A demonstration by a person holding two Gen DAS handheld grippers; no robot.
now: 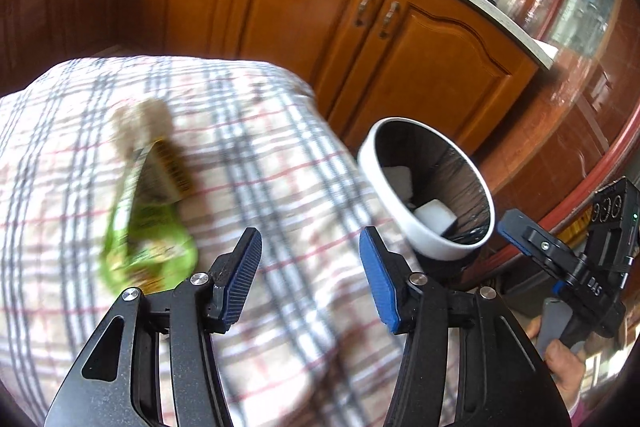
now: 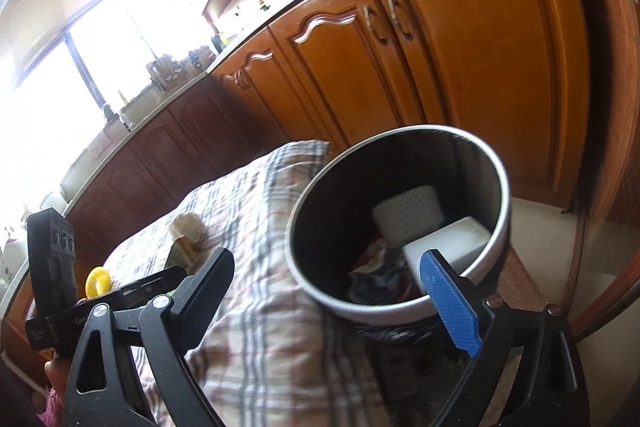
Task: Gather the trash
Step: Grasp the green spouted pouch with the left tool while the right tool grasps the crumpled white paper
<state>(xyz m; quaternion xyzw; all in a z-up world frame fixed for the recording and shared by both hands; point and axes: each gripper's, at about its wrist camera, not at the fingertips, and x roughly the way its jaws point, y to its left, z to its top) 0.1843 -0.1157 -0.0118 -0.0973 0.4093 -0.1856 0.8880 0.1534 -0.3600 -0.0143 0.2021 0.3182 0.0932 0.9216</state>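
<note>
The left gripper (image 1: 310,255) is held over a checked cloth (image 1: 256,155), jaws spread with nothing between them. A green wrapper (image 1: 148,227) (blurred) lies on the cloth just left of the left jaw, outside the gap. The right gripper (image 2: 332,275) is spread wide and empty, its blue pad at the near rim of the bin (image 2: 400,223). White blocks (image 2: 444,243) are seen inside the bin. Wooden cabinets (image 2: 460,67) stand beyond.
</note>
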